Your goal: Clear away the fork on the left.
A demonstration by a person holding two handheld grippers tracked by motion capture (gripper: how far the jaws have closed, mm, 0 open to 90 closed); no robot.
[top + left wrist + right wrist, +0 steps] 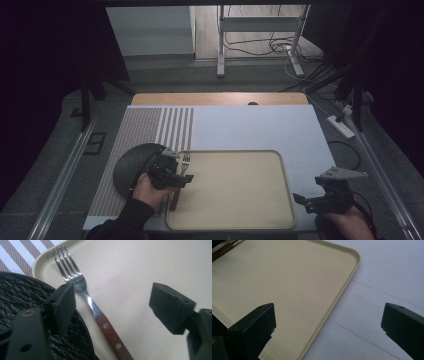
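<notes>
We judge the step to be either setting down or picking up the fork (86, 293), which lies along the tray's (280, 165) left edge beside the dark plate (127, 167). Our left hand-held gripper (112, 302) hovers over it, jaws wide, holding nothing. The right hand-held gripper (328, 322) waits open and empty over the counter (250, 125). Closing on the fork would need the jaws lowered astride its handle.

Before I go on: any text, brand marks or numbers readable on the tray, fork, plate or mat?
None can be read.
Tray: plain beige, no marking.
Fork: bare metal and a wooden handle with two rivets, no stamp visible.
Dark plate: textured surface, no lettering.
Mat: stripes and dots, no words.
Both grippers, left and right: no labels visible.
</notes>
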